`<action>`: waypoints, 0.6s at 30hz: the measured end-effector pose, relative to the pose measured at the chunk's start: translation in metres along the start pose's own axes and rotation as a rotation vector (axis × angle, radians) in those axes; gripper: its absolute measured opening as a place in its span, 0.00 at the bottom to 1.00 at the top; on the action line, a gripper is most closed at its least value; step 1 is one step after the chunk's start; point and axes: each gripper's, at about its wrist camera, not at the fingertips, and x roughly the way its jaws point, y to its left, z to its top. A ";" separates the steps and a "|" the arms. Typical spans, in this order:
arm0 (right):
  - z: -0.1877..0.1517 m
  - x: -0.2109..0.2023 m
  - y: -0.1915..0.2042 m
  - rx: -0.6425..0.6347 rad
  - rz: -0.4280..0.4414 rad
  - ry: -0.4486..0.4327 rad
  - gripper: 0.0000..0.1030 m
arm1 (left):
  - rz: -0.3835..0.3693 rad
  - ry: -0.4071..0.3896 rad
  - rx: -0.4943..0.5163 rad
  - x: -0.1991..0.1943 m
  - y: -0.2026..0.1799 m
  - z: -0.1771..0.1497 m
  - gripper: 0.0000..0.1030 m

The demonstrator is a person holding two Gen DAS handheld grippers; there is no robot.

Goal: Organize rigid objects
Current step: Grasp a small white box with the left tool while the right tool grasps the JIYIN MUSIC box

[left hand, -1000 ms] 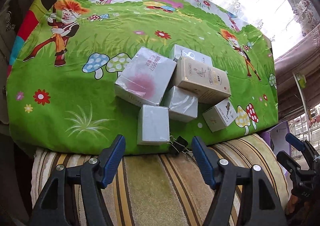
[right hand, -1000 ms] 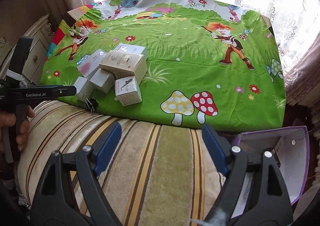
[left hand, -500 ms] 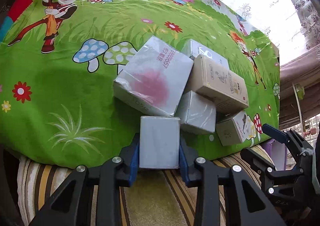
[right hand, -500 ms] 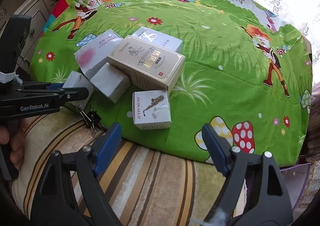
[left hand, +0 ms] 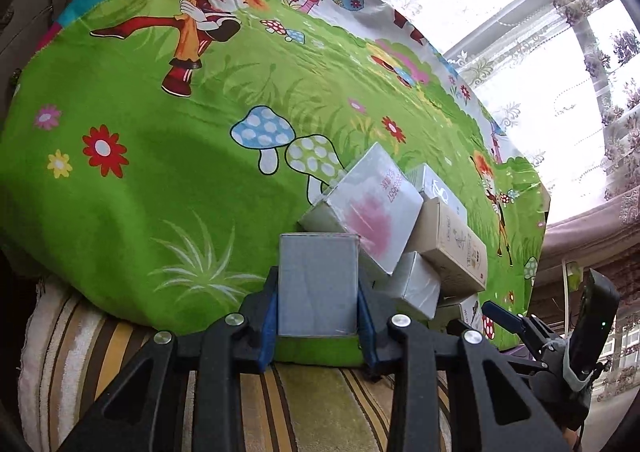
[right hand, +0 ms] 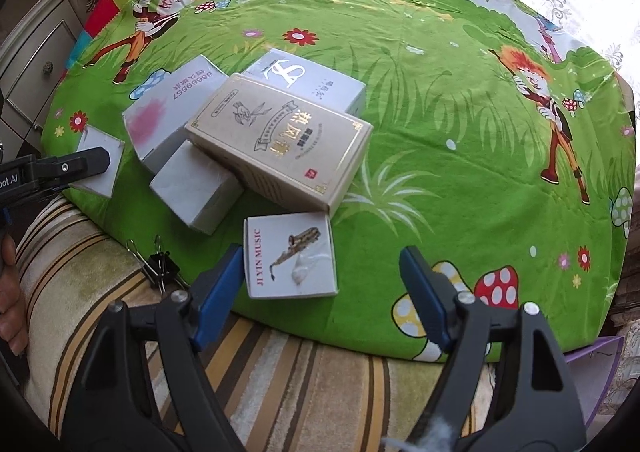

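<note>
Six cardboard boxes crowd the near edge of the green cartoon-print cloth (right hand: 420,100) on the counter, heaped and unsorted, so nearly all the organizing looks left. Left hand-held gripper (left hand: 318,316) is clamped on the small plain grey box (left hand: 318,284), angled down at the pile's front. Right hand-held gripper (right hand: 320,288), pointing steeply down, has just been closing; its jaws stand apart around the white saxophone-print box (right hand: 290,254), not yet pressing it.

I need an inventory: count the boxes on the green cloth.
6: plain box far left, pink-smudged box, small grey box, gold box, white box behind, saxophone box nearest.
</note>
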 end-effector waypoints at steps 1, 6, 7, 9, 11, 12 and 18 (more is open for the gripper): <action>0.001 0.001 0.002 -0.010 0.001 -0.001 0.71 | 0.000 -0.003 -0.003 0.000 0.000 0.001 0.33; -0.001 0.006 0.008 -0.032 0.029 0.012 0.44 | 0.007 -0.006 -0.011 0.002 0.003 0.000 0.33; -0.002 0.004 0.009 -0.034 0.030 0.004 0.44 | 0.009 -0.007 -0.011 0.002 0.003 0.000 0.33; -0.004 -0.003 0.011 -0.035 0.029 -0.015 0.44 | 0.014 -0.016 -0.009 0.000 0.003 -0.001 0.33; -0.009 -0.012 0.014 -0.034 0.027 -0.036 0.44 | 0.021 -0.027 -0.003 -0.004 0.002 -0.002 0.33; -0.013 -0.018 0.015 -0.037 0.025 -0.050 0.44 | 0.026 -0.030 0.001 -0.005 0.001 -0.003 0.33; -0.039 -0.055 0.013 -0.026 0.033 -0.133 0.44 | 0.070 -0.048 0.059 -0.017 -0.021 -0.009 0.33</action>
